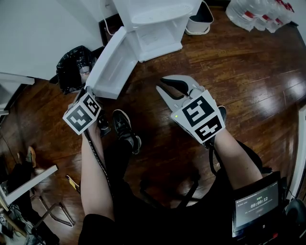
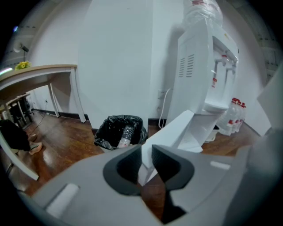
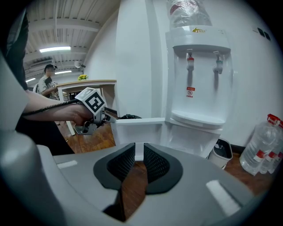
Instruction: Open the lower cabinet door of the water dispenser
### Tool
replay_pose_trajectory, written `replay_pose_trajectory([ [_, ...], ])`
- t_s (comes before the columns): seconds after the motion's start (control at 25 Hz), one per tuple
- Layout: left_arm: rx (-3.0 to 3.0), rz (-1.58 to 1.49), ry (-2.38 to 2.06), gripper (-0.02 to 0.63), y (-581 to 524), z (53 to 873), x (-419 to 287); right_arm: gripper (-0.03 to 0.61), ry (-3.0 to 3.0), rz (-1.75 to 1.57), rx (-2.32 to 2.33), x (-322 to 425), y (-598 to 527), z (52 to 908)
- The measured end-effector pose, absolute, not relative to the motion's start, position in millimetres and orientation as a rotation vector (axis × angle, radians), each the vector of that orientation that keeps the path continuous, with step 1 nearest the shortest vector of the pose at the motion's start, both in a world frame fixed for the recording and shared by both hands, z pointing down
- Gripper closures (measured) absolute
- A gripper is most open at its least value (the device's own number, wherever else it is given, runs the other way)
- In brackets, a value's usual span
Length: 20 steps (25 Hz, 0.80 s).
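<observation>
The white water dispenser (image 1: pixel 158 28) stands against the wall, and its lower cabinet door (image 1: pixel 112 62) is swung out wide to the left. My left gripper (image 1: pixel 89 91) is shut on the free edge of that door; in the left gripper view the white door (image 2: pixel 177 130) runs in between the dark pads of the left gripper (image 2: pixel 147 159). My right gripper (image 1: pixel 167 87) hovers over the floor to the right of the door, apart from it. The right gripper (image 3: pixel 139 161) has its jaws nearly together with nothing between them. Beyond it are the door (image 3: pixel 137 130), the dispenser (image 3: pixel 199 88) and the left gripper (image 3: pixel 110 115).
A black-bagged bin (image 1: pixel 71 67) sits just left of the open door. A small white bin (image 1: pixel 201 19) and several water bottles (image 1: pixel 258 14) stand to the dispenser's right. A desk (image 2: pixel 40 73) is far left. My shoe (image 1: pixel 125 129) is on the wooden floor below the door.
</observation>
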<state>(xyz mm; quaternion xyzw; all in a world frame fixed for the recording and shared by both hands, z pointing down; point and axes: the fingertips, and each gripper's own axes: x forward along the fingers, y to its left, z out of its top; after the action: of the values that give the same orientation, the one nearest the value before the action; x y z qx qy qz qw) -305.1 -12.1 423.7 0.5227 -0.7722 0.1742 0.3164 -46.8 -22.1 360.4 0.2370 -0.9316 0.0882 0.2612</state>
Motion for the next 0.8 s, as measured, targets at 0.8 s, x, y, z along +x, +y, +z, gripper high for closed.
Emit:
replay_pose_trajectory([
  [0.8,1.253,0.255,-2.218,0.499,-15.9,374.4,-310.9,0.518,-2.583,0.277,0.739,-38.4,-36.4,342.1],
])
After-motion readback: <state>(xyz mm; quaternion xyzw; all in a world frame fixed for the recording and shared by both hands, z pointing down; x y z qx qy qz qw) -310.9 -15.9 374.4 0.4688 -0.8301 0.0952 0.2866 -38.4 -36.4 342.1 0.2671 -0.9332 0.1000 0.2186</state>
